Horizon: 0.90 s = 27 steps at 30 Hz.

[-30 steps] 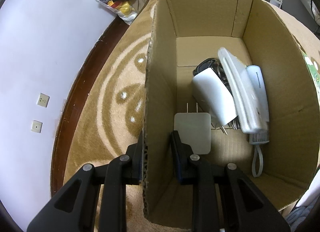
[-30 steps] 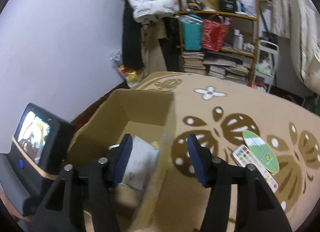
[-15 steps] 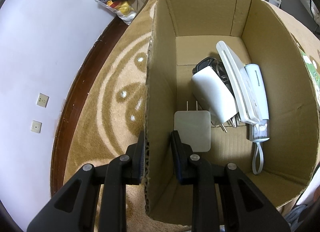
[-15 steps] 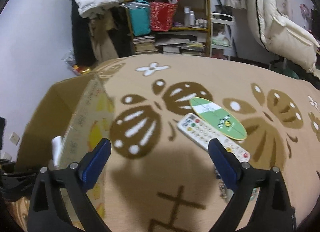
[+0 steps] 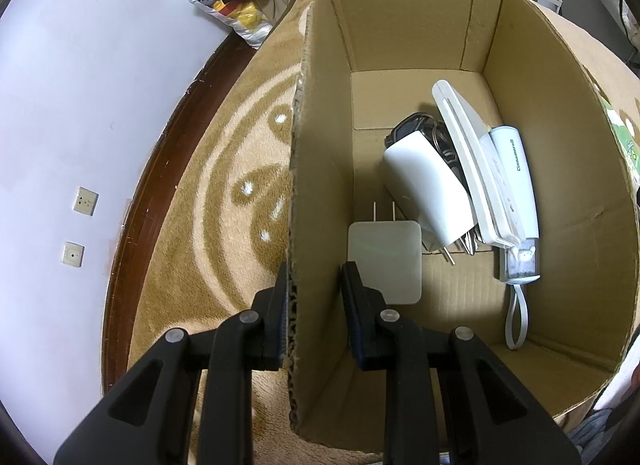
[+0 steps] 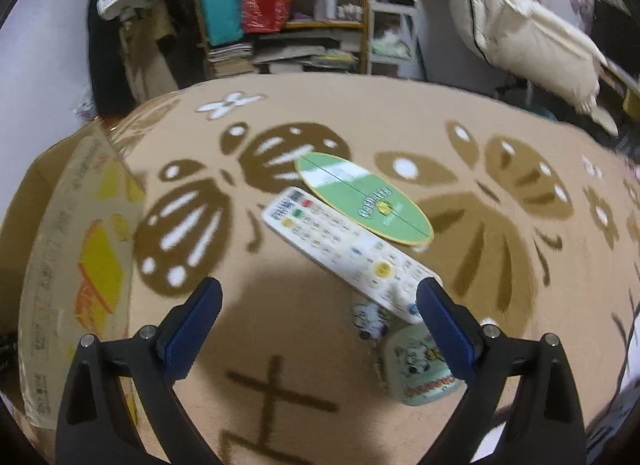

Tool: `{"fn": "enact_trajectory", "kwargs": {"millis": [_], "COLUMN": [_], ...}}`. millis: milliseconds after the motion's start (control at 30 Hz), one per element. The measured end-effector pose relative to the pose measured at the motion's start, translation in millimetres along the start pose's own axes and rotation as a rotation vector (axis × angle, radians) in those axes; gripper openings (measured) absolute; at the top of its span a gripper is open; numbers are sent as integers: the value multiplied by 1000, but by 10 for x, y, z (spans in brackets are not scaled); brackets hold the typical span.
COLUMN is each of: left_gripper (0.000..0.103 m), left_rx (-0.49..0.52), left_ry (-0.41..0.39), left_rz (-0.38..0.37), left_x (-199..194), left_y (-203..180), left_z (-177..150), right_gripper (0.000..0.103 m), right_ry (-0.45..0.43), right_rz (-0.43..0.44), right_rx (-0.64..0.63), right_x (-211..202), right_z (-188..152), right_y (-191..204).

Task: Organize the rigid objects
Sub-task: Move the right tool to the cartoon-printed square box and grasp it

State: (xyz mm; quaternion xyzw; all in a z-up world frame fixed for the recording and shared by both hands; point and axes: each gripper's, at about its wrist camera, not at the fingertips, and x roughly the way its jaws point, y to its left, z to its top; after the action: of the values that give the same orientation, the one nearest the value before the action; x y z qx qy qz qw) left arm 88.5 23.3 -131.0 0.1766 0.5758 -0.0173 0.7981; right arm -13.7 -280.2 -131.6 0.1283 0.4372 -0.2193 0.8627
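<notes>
My left gripper [image 5: 316,285] is shut on the left wall of the cardboard box [image 5: 298,169], one finger outside and one inside. Inside the box lie a flat white plug adapter [image 5: 386,263], a white charger block [image 5: 426,193], a long white flat device [image 5: 468,153], a white tube-shaped gadget with a strap [image 5: 516,193] and dark cables [image 5: 416,125]. My right gripper [image 6: 320,301] hangs open over the carpet with nothing between its fingers. Ahead of it lie a white remote control [image 6: 344,249], a green oval card [image 6: 364,197] and a small pale green printed case [image 6: 420,365].
The box's printed outer side [image 6: 80,249] stands at the left in the right wrist view. A tan carpet with brown patterns [image 6: 500,201] covers the floor. Cluttered shelves [image 6: 288,5] and hanging clothes stand at the back. A white wall with outlets [image 5: 84,201] is left of the box.
My right gripper has opened wide and swung away from the box, right and down over the carpet toward the remote. The long white device now lies settled in the box. My left gripper has not moved.
</notes>
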Motion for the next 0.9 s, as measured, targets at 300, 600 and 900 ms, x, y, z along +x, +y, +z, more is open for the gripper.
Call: {"fn": "enact_trajectory", "kwargs": {"millis": [300,600,900], "left_gripper": [24,24,24], "left_rx": [4,8,8], "left_ry": [1,3,3], "left_rz": [6,7,8], "left_x": [4,5,5], "left_y": [-12,-16,-17], "left_z": [-8,-17,-16], "right_gripper": [102,102,102], "right_ry": [93,126,113], "right_rz": [-7,-46,-14], "right_rx": [176,240,402], "right_x": [158,148,153], "right_z": [-146,-263,-308], "right_y": [-331,-489,-741]}}
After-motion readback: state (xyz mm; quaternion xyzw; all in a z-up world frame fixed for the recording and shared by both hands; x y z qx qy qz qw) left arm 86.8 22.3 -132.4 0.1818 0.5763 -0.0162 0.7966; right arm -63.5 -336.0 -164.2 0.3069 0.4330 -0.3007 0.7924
